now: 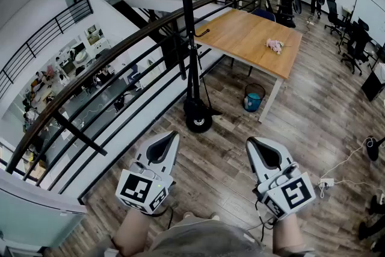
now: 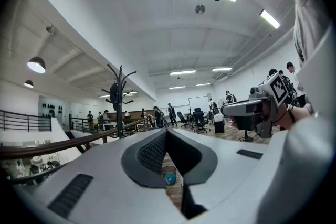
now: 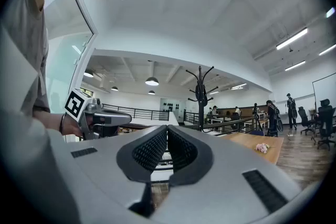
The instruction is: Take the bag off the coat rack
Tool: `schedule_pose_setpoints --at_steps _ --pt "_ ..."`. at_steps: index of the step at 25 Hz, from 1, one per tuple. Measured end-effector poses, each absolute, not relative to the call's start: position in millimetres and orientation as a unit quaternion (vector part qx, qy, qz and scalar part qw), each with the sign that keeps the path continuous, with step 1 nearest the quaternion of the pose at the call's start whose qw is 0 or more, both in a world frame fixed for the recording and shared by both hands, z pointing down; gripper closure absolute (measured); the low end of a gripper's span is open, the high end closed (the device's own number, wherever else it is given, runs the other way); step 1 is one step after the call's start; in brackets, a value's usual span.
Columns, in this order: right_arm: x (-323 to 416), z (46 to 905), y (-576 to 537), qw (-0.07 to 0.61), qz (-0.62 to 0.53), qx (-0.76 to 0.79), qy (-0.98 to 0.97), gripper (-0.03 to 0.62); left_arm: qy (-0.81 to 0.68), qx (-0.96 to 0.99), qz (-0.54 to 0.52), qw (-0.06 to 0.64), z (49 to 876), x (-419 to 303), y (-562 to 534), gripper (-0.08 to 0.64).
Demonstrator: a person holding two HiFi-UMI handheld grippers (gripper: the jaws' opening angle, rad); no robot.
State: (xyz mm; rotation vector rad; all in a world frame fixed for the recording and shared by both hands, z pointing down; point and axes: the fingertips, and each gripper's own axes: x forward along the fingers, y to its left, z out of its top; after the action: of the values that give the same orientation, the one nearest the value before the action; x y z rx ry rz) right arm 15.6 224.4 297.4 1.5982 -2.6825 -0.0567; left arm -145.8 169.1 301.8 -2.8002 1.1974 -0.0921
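Observation:
A black coat rack (image 1: 189,33) stands on a round base beside the railing, about a step ahead of me. A dark bag (image 2: 114,95) hangs from its upper hooks, also seen in the right gripper view (image 3: 200,93). In the head view the top of the rack is cut off and the bag is hard to make out. My left gripper (image 1: 175,135) and right gripper (image 1: 250,141) are held low in front of me, both pointing toward the rack and well short of it. Each has its jaws shut with nothing between them (image 2: 166,131) (image 3: 167,128).
A dark-railed balcony railing (image 1: 120,51) runs diagonally on the left with a drop behind it. A wooden table (image 1: 252,39) with pink flowers (image 1: 275,45) stands right of the rack, a blue bin (image 1: 253,97) under it. A power strip (image 1: 326,182) and cables lie at right. Several people stand far back.

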Motion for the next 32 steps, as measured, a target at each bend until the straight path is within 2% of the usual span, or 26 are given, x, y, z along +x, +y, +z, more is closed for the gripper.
schedule_pose_setpoints --at_steps 5,17,19,20,21,22,26,32 --pt "25.9 295.4 227.1 -0.019 -0.003 0.501 -0.865 0.558 0.411 -0.91 -0.04 0.04 307.3 -143.3 169.0 0.545" --pt "31.2 304.9 229.4 -0.01 0.001 0.484 -0.875 0.558 0.421 -0.906 -0.038 0.032 312.4 -131.7 171.7 0.545" --pt "37.4 301.2 230.3 -0.029 0.004 0.493 -0.87 0.555 0.442 -0.896 -0.03 0.032 310.2 -136.2 168.0 0.543" --pt "42.6 298.0 230.3 -0.044 0.004 0.501 -0.865 0.53 0.452 -0.891 -0.027 0.034 308.6 -138.5 165.6 0.541" --pt "48.3 294.9 229.7 -0.057 0.003 0.509 -0.859 0.484 0.459 -0.887 -0.025 0.034 307.6 -139.8 163.3 0.468" --pt "53.6 292.7 228.5 -0.067 0.002 0.515 -0.854 0.475 0.462 -0.886 -0.022 0.031 307.2 -140.2 161.4 0.363" --pt "62.6 295.4 221.2 -0.067 0.001 0.524 -0.849 0.399 0.464 -0.886 -0.008 0.017 305.8 -139.8 156.0 0.348" --pt "67.0 315.6 190.6 -0.04 0.005 0.522 -0.852 0.391 0.473 -0.881 -0.008 0.02 314.8 -139.8 126.5 0.348"
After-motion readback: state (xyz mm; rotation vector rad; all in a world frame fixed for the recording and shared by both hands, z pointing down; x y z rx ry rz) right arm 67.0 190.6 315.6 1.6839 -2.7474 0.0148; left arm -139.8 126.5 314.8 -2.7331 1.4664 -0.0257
